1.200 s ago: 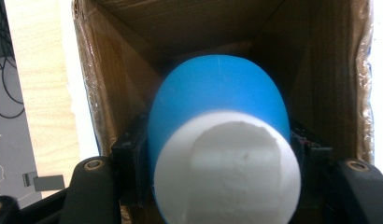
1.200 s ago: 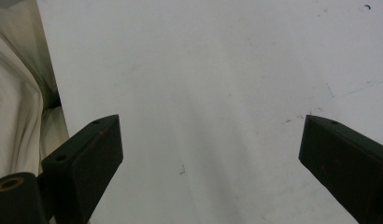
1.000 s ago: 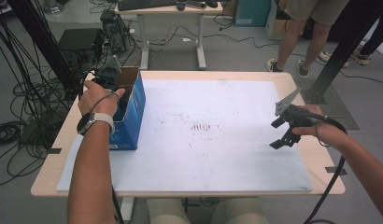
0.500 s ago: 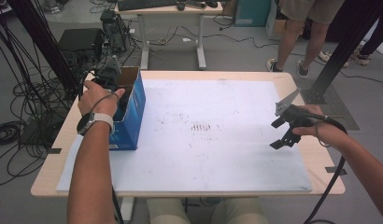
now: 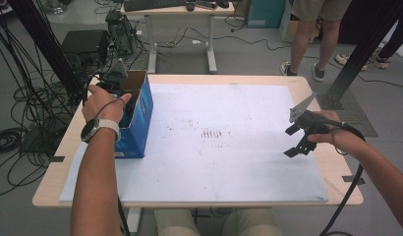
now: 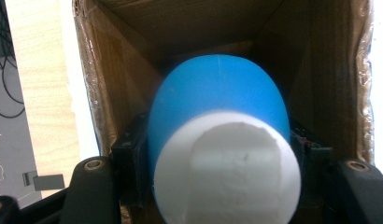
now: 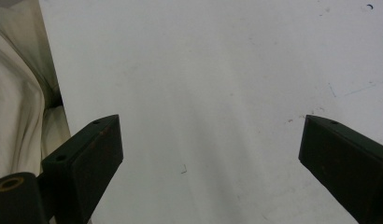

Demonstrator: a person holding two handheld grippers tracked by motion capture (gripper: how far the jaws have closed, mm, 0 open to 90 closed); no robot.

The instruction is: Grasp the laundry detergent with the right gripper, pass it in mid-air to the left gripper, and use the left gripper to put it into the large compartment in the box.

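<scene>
Two grippers in play: the left gripper (image 5: 125, 96) is down inside the open cardboard box (image 5: 140, 105) at the bench's (image 5: 189, 191) left edge, its fingers (image 6: 129, 158) clamped on a blue object with a white end (image 6: 217, 107). Over on the right, the right gripper (image 5: 300, 140) hovers above the white sheet (image 5: 219, 157), fingers (image 7: 94, 149) spread wide with nothing between them.
</scene>
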